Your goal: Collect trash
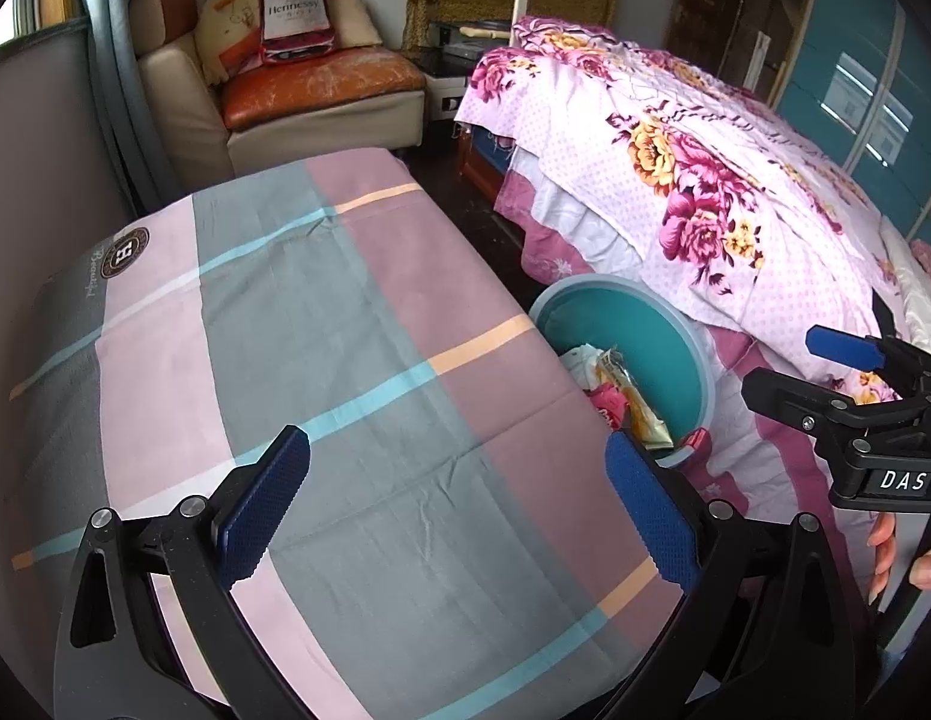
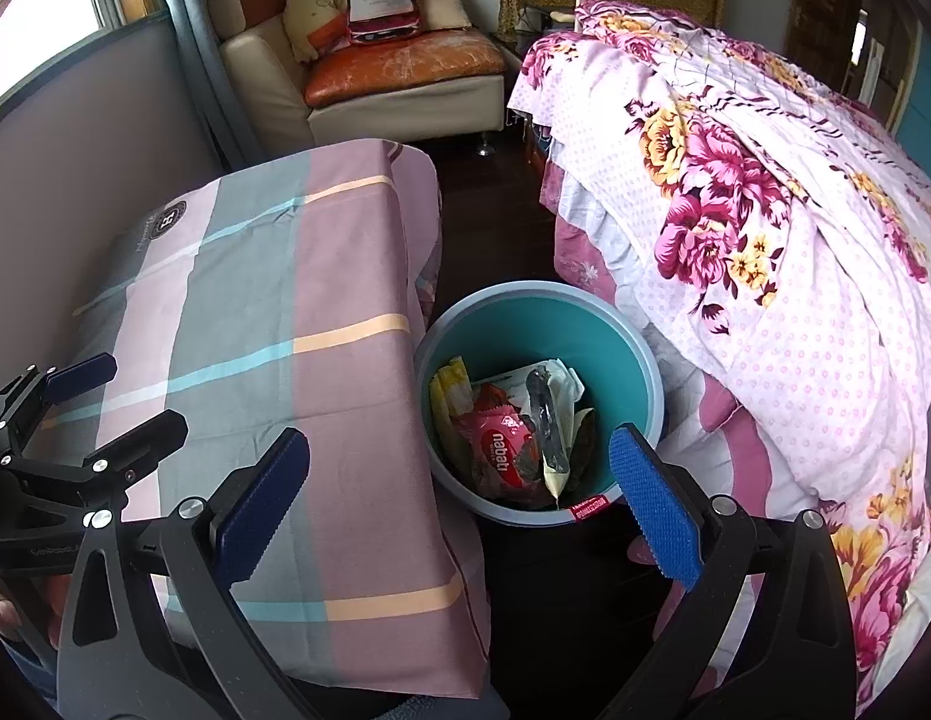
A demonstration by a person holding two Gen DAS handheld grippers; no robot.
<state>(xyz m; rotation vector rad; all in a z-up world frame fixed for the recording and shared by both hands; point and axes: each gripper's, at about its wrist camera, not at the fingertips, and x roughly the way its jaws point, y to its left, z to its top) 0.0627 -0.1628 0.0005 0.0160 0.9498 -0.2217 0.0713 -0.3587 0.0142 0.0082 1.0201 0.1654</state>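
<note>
the bed (image 2: 765,210), under its floral quilt, lies just right of the bin (image 2: 639,348), and the counter (image 2: 297,312), draped in a striped cloth, stands just left of the bin. the cloth top shows nothing on it in either view, so we judge the collecting largely done; if anything is left, it lies outside what these pictures show. beyond the bin, past the far end of the counter, sits a sofa (image 2: 405,78) with pillows and a bottle-shaped cushion, none of which looks like trash to us.

the bin, teal inside with a paler rim, sits on the dark floor in the gap between counter and bed. in it lies the trash (image 2: 513,438): a red nabati wrapper, a yellow packet against the wall nearest the counter, a crumpled pale wrapper, and darker scraps beneath that we cannot make out. it sits low in the bin, with much of the inner wall bare above it.

our right gripper (image 2: 459,516) hangs above the near rim of the bin, fingers wide apart and holding nothing. our left gripper (image 1: 459,516) hovers over the counter, left of the bin, fingers likewise spread and empty.
</note>
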